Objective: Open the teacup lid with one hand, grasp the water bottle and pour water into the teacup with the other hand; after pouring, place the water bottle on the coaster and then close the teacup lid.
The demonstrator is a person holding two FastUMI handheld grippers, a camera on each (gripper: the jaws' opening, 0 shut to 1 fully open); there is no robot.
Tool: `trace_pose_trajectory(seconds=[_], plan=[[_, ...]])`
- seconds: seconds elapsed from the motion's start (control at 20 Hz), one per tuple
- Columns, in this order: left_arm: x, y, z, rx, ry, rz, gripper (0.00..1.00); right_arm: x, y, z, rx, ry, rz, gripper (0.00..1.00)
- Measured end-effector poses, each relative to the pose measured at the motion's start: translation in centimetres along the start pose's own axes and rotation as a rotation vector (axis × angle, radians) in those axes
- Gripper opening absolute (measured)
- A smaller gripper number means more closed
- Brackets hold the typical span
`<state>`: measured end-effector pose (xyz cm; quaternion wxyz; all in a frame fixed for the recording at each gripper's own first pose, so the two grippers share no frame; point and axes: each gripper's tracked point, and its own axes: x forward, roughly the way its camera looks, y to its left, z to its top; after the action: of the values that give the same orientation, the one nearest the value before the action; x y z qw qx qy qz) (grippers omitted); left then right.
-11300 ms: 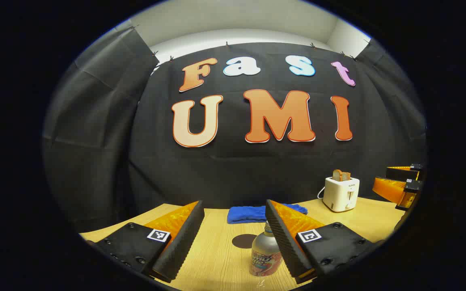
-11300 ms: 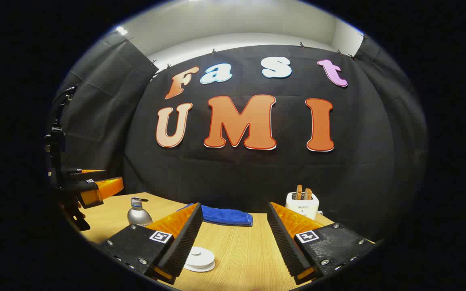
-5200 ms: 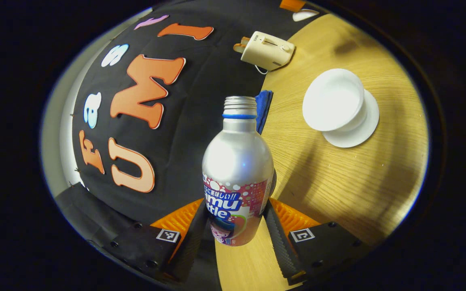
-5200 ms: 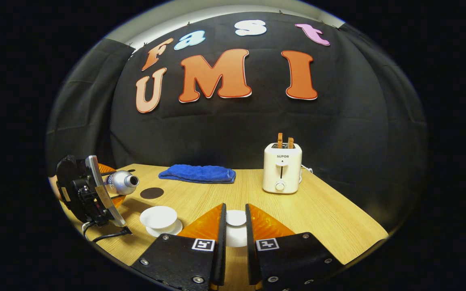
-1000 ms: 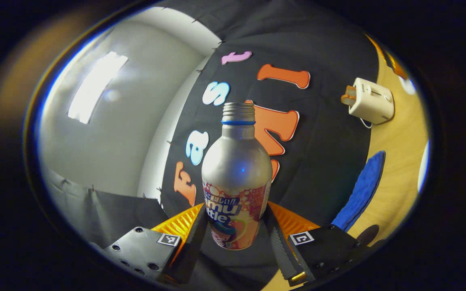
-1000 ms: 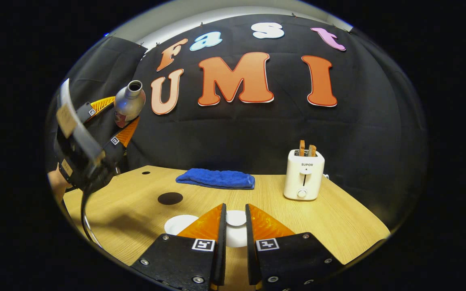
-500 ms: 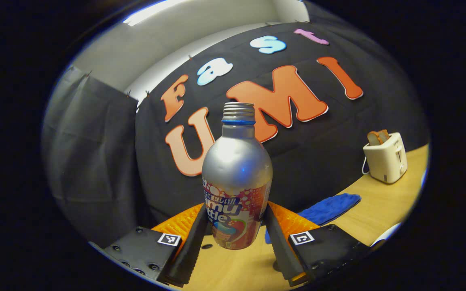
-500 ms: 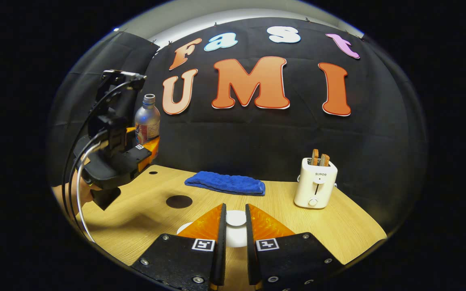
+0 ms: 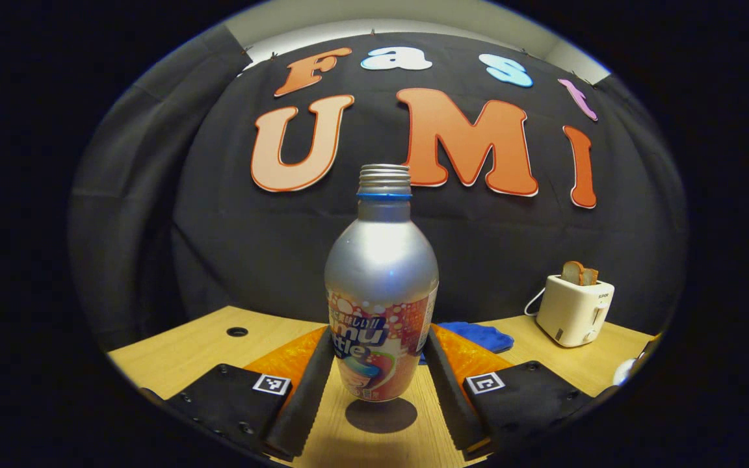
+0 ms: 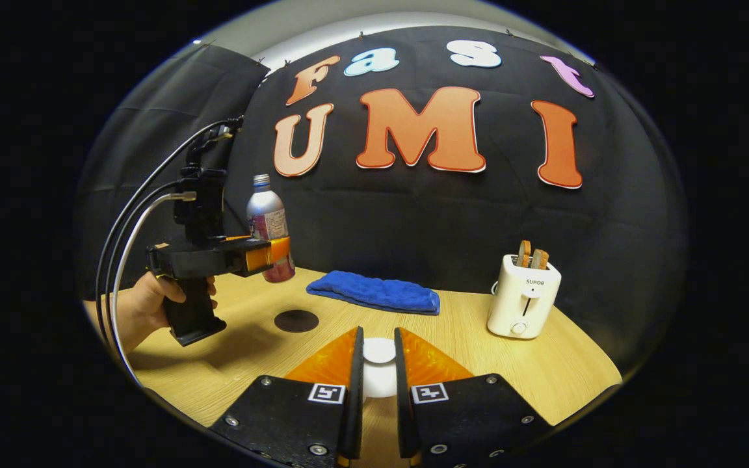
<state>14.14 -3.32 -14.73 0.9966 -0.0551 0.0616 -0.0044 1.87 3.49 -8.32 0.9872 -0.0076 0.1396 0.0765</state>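
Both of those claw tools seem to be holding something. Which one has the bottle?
The left gripper, at the far left of the right gripper view, clamps the upright water bottle above the dark coaster. The right gripper pinches the white teacup lid.

The water bottle, tipped toward the teacup five seconds back and still slanted half a second ago, now stands upright in the left claw. It has come down over the desk, seemingly just above the dark coaster, contact unclear
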Motion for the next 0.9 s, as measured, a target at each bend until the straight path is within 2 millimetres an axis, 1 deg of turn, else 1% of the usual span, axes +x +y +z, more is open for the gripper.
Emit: trace_pose_trajectory(seconds=[0.05, 0.1, 0.2, 0.25, 0.3, 0.45, 0.7, 0.75, 0.8, 0.85, 0.9], plan=[[0.3, -0.1, -0.9, -0.008, 0.022, -0.010, 0.79, 0.2, 0.1, -0.2, -0.001, 0.005, 0.002, 0.23], [0.6, -0.5, -2.0, -0.019, 0.049, -0.030, 0.83, 0.4, 0.3, -0.4, -0.004, 0.011, 0.006, 0.23], [1.1, -0.6, -4.0, -0.023, 0.105, -0.037, 0.83, 0.8, 0.7, -0.8, -0.008, 0.020, 0.018, 0.23], [1.4, -0.6, -4.8, -0.024, 0.126, -0.040, 0.87, 0.9, 1.0, -1.2, -0.009, 0.027, 0.027, 0.23], [1.6, -0.5, -5.5, -0.028, 0.142, -0.045, 0.83, 1.1, 1.1, -1.3, -0.009, 0.032, 0.030, 0.23], [2.0, -1.1, -7.0, -0.033, 0.175, -0.080, 0.83, 1.6, 1.5, -2.0, -0.016, 0.050, 0.043, 0.23], [2.8, -0.7, -9.4, 0.011, 0.249, -0.079, 0.83, 2.1, 1.8, -2.7, -0.017, 0.069, 0.054, 0.23], [2.9, -0.7, -9.5, 0.007, 0.256, -0.081, 0.80, 2.2, 1.9, -2.8, -0.017, 0.073, 0.056, 0.23], [2.9, -0.9, -10.0, 0.012, 0.273, -0.081, 0.80, 2.2, 2.0, -3.0, -0.018, 0.077, 0.063, 0.23], [2.8, -0.8, -10.5, 0.010, 0.290, -0.077, 0.83, 2.3, 2.2, -3.2, -0.020, 0.082, 0.067, 0.23], [2.7, -0.7, -10.4, 0.004, 0.284, -0.075, 0.81, 2.3, 2.3, -3.3, -0.021, 0.087, 0.074, 0.23]])
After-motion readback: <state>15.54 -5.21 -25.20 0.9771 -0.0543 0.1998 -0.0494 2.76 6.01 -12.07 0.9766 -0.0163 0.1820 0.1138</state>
